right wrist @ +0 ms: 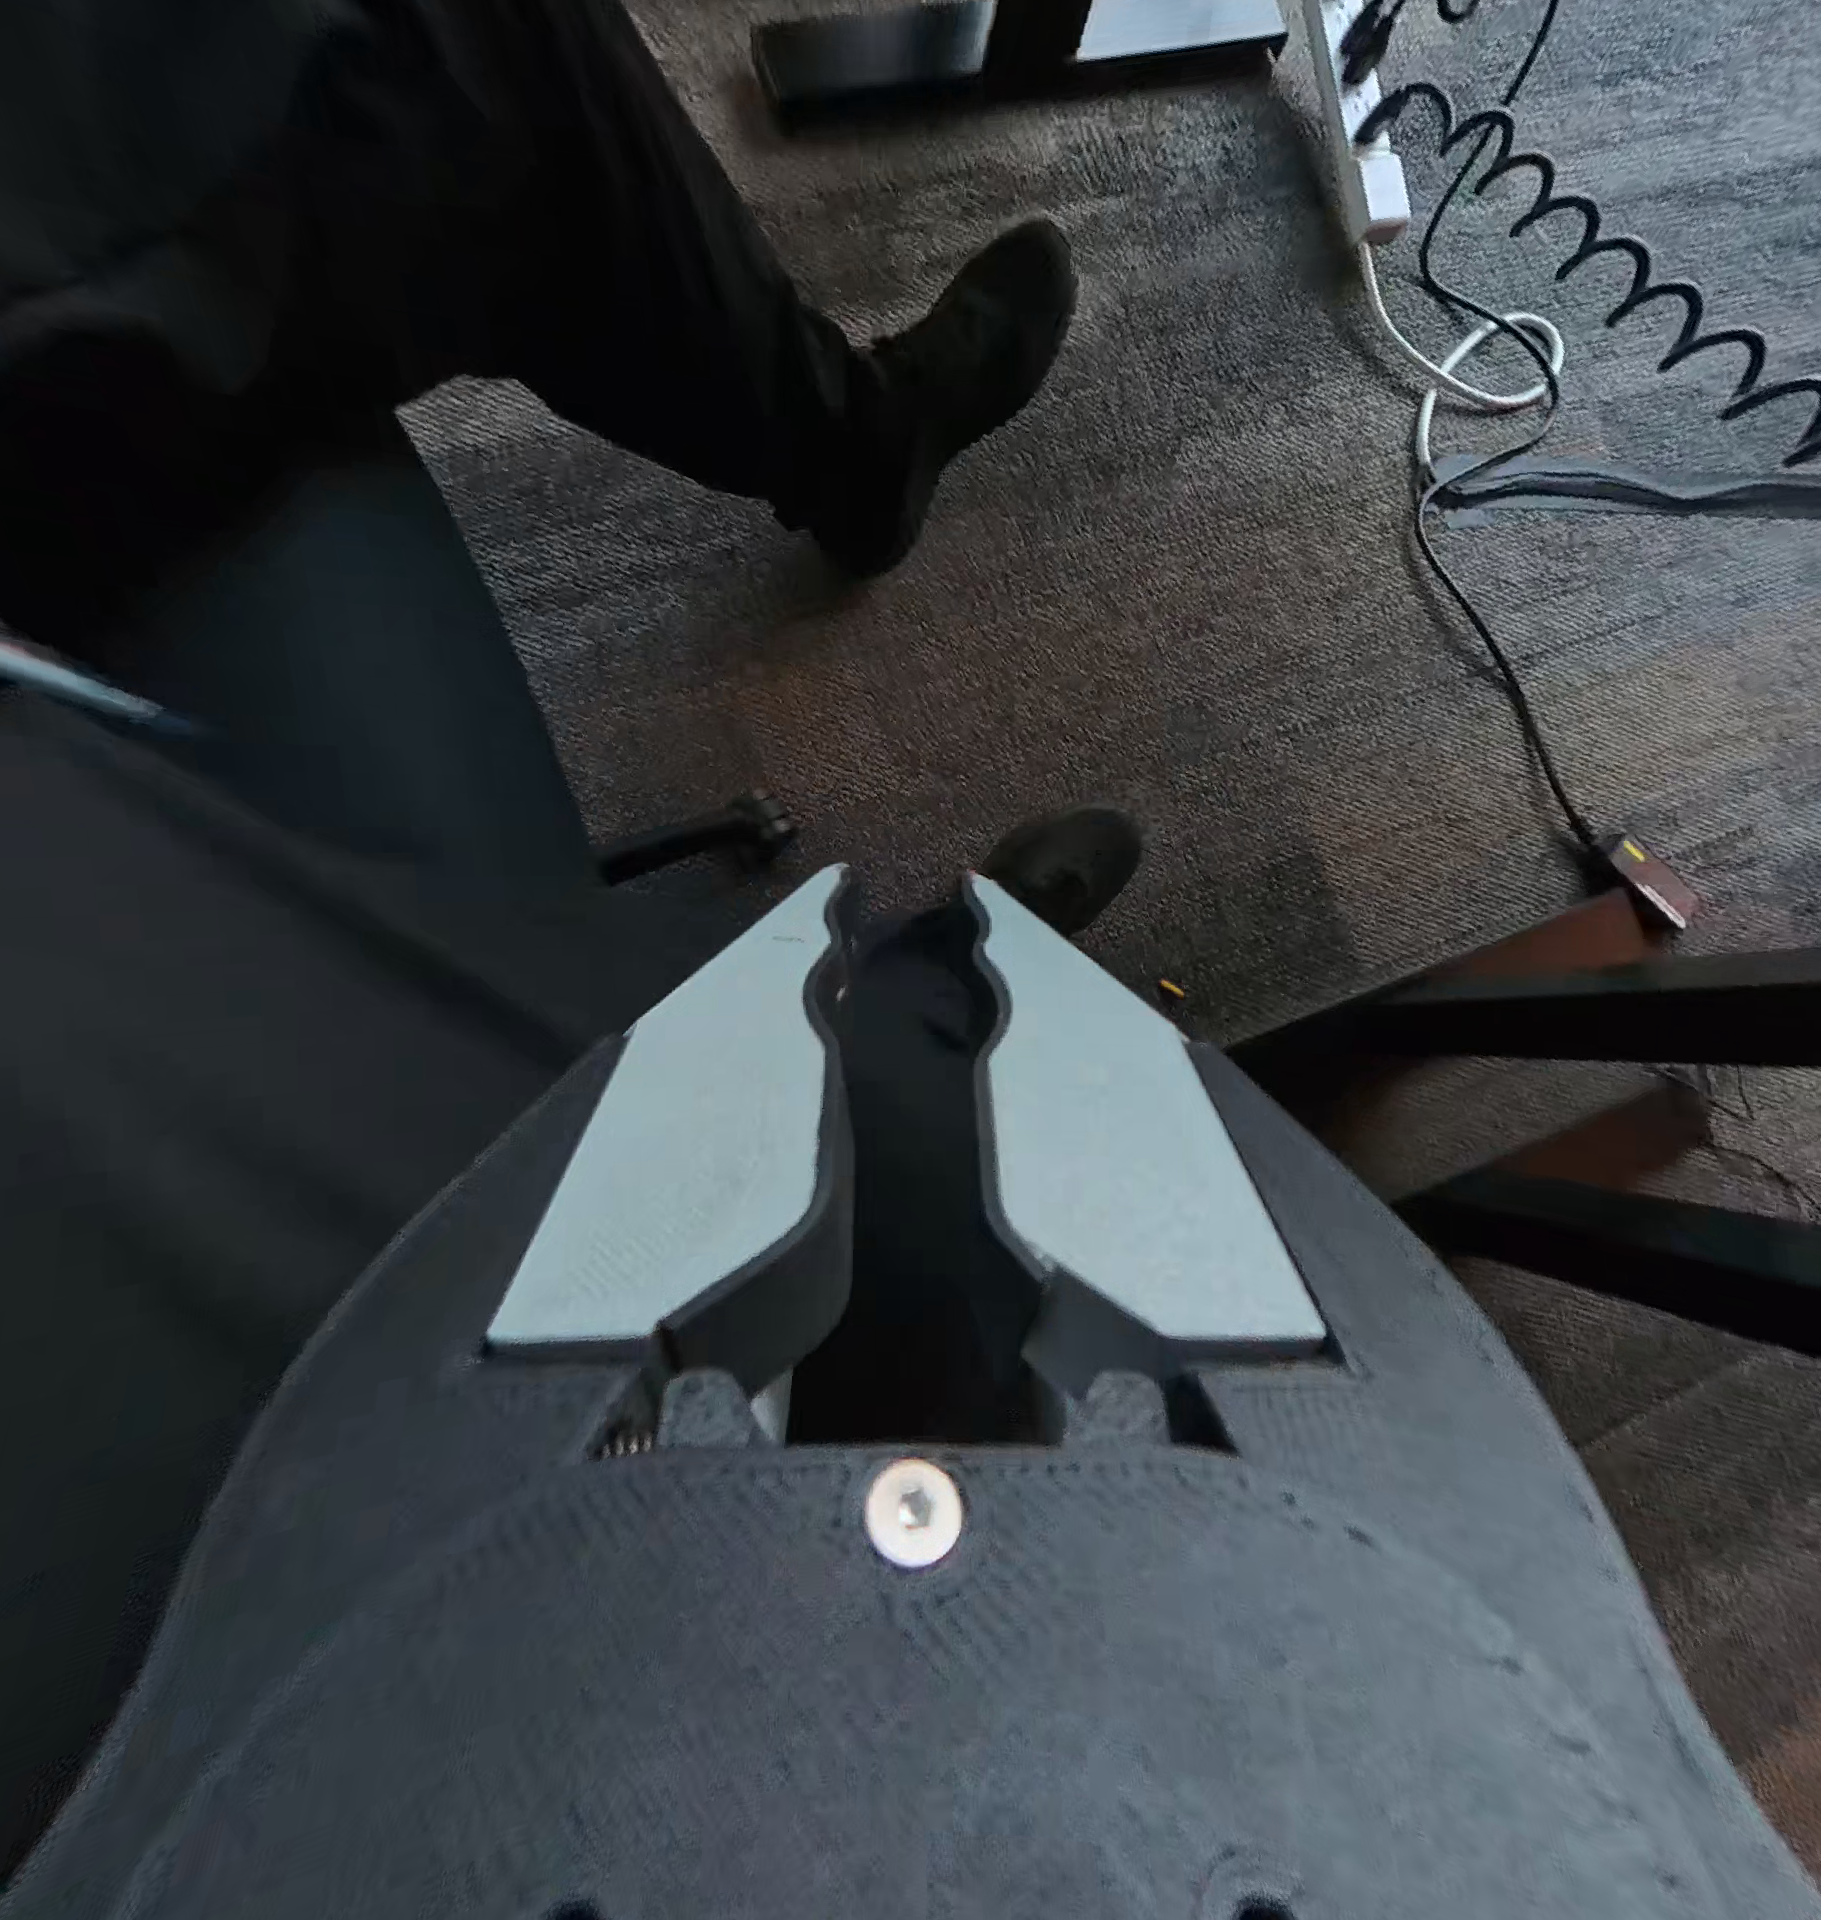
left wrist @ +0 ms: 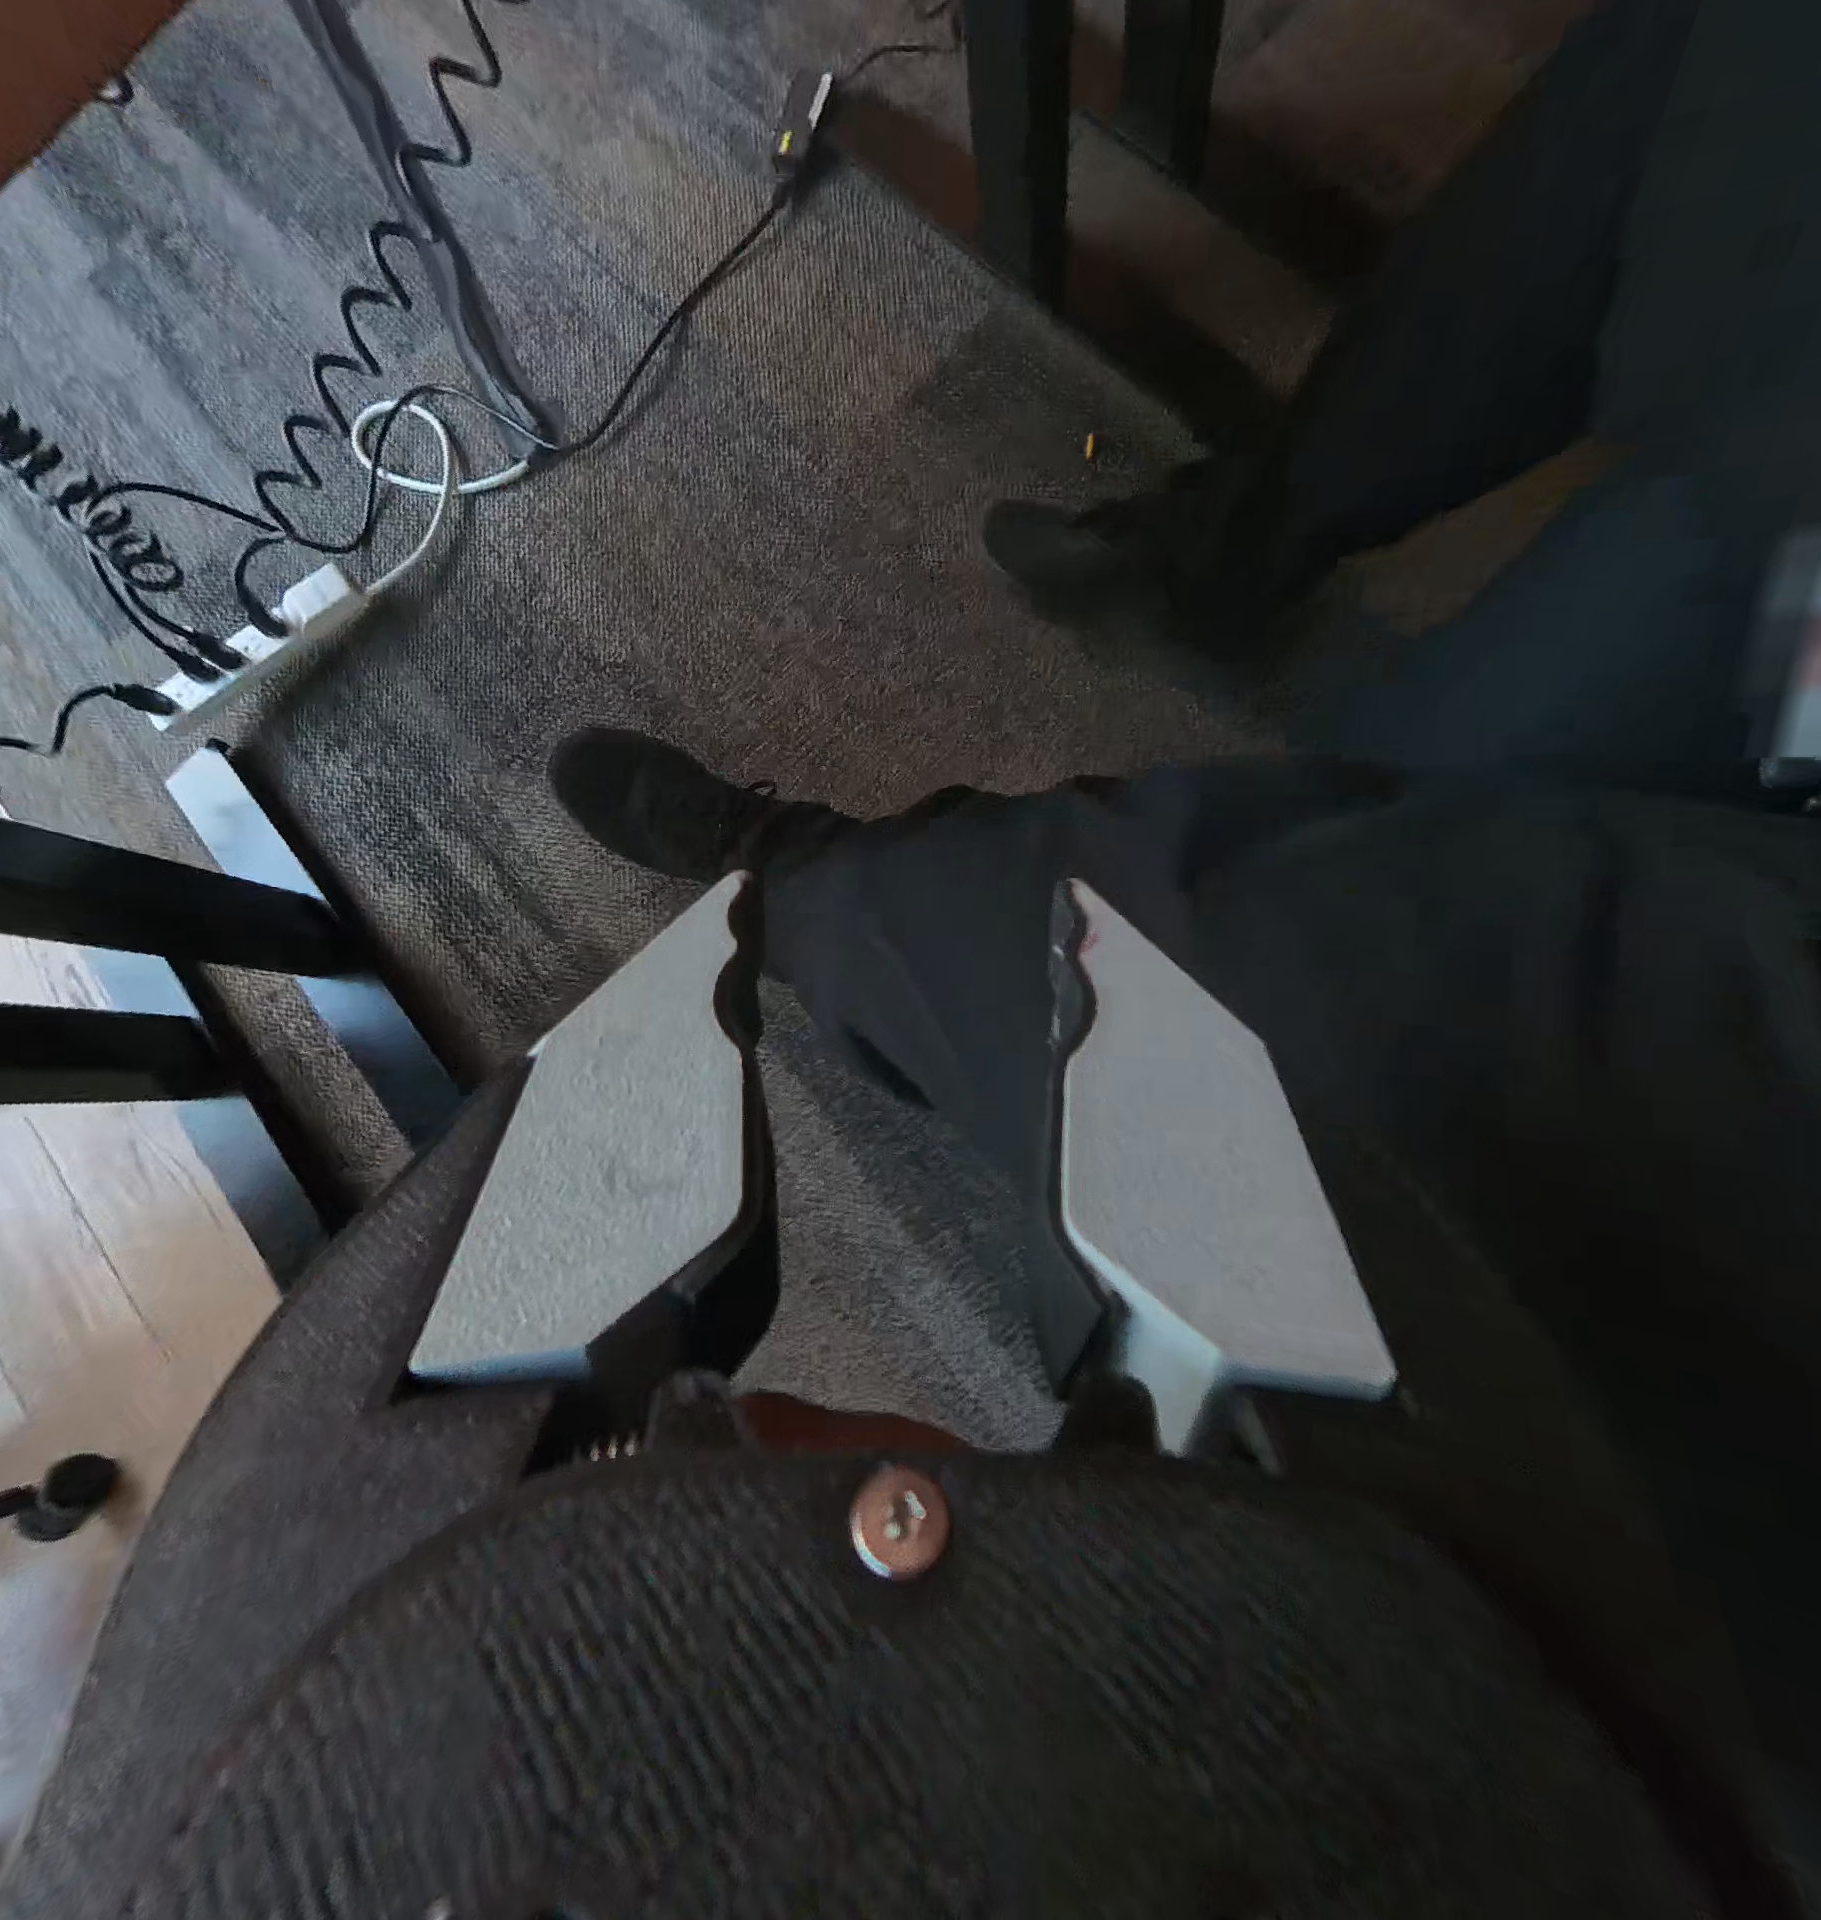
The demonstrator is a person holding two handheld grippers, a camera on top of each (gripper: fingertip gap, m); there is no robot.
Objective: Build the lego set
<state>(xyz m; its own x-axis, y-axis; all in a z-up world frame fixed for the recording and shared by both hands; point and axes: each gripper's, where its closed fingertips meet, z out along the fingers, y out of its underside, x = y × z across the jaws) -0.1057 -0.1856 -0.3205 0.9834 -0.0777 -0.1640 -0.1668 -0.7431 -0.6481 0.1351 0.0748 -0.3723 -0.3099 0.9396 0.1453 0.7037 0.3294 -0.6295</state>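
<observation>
Left tongs: the left gripper point(left wrist: 906, 894) is spread wide and nothing is held. A dark trouser leg point(left wrist: 916, 966) is seen through the gap, well below.
Right tongs: the right gripper point(right wrist: 906, 883) is held narrowly apart. Dark fabric is seen in the gap, and nothing is plainly pinched.
Nearest thing: a black shoe point(right wrist: 1077, 857) is seen just past the right fingertip, its long axis pointing away.
Ground: grey woven carpet point(left wrist: 781, 416) is looked down on by both.
Counts: two grippers, two black shoes, one white power strip point(left wrist: 262, 644) and one coiled black cable point(left wrist: 366, 312) are counted.
</observation>
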